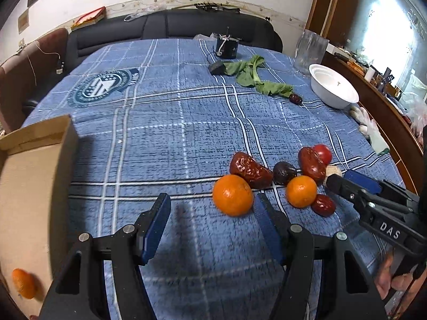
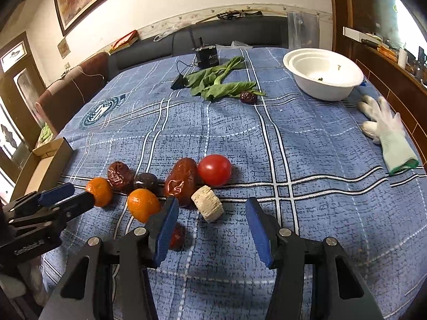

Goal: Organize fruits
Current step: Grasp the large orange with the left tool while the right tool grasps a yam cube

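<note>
In the left wrist view, the left gripper (image 1: 212,209) is held with its jaws apart and empty, low over the cloth just short of the nearer orange (image 1: 232,195). A pick of that orange is judged to be the step in hand; the jaws would need to straddle it before closing. One orange (image 1: 24,283) already lies in the cardboard box (image 1: 32,176).

In the right wrist view, the right gripper (image 2: 212,214) is likewise spread and empty, above the cork-like piece (image 2: 207,203). Counted on the cloth: two oranges (image 2: 143,204), one tomato (image 2: 214,170), one dark plum (image 2: 146,181), four red dates (image 2: 181,181).
</note>
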Available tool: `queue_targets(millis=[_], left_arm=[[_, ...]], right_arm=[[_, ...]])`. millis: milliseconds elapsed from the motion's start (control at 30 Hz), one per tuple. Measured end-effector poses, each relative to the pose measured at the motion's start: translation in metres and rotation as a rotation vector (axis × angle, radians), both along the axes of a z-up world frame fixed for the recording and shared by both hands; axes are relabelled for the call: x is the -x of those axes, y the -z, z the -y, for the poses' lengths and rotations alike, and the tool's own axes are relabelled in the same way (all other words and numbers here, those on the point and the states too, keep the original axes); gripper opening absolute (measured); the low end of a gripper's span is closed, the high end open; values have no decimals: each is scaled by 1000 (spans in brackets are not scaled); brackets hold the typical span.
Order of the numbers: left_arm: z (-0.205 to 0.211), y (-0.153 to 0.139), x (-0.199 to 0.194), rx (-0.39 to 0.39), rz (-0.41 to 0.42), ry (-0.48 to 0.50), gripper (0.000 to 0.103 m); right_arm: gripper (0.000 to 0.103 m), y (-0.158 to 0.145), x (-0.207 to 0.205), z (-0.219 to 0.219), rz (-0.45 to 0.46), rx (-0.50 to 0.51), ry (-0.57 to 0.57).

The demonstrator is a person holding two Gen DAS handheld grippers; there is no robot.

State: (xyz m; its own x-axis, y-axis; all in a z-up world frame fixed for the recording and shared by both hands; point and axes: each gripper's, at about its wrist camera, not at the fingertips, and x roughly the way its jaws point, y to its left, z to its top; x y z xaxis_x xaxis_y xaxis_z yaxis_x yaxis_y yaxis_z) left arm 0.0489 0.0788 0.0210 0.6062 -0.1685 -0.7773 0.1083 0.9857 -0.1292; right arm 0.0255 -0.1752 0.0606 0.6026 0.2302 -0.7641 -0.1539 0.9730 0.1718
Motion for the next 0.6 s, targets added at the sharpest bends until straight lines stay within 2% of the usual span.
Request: queue_targets(millis=[233, 400, 433, 467, 533, 600], left_arm=[[2, 11, -10, 33, 7, 12, 64], [1, 11, -11, 52, 22, 11, 63], [-1, 10, -10, 62, 24, 10, 54], [-3, 10, -10, 74, 25, 7, 50], [-1, 10, -10, 99, 25, 33, 31], [3, 9, -9, 86, 31, 43, 30]], right_arm=[[48, 8, -8, 2, -13, -18, 0], [39, 9, -7, 0, -7, -23, -15], [38, 9, -7, 0, -4, -20, -17], [35, 8, -6, -1, 1, -17, -16], [32, 6, -3, -2, 16, -6, -9], [23, 5, 0, -3, 24, 12, -1]])
